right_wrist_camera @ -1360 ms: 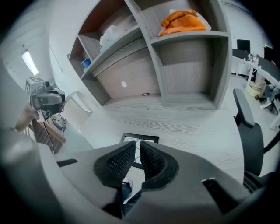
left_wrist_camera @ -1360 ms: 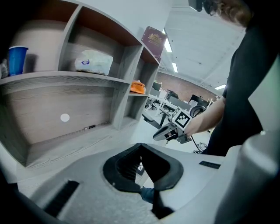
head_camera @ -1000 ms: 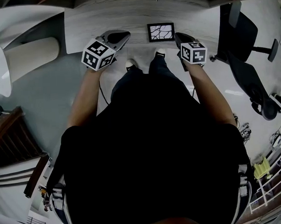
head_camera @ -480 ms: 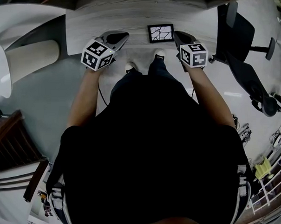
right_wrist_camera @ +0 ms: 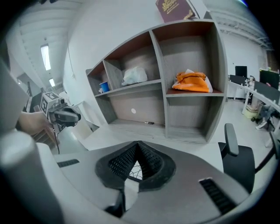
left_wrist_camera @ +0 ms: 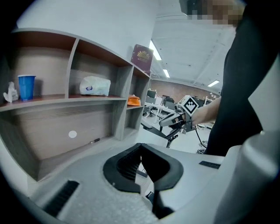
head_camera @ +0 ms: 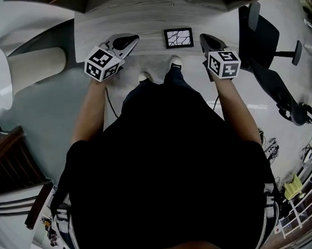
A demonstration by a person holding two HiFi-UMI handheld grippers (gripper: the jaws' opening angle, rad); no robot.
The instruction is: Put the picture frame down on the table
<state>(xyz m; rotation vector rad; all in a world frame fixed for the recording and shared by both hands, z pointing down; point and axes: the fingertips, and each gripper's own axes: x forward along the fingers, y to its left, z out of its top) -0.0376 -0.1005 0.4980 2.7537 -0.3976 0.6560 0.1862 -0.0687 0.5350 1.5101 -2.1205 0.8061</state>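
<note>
The surface (head_camera: 141,19) carries the picture frame (head_camera: 178,37) lying flat at the top centre of the head view. It lies between the left hand-held gripper (head_camera: 134,39) and the right hand-held gripper (head_camera: 203,38), both closed on nothing. The frame seems near the edge, so a careless nudge could push it off. The shelf (right_wrist_camera: 162,74) compartments hold an orange bag (right_wrist_camera: 191,82), a white packet (left_wrist_camera: 94,85) and a blue cup (left_wrist_camera: 26,86).

Table (head_camera: 141,19) matt grey woodgrain; shelf unit (right_wrist_camera: 192,113) likewise.
</note>
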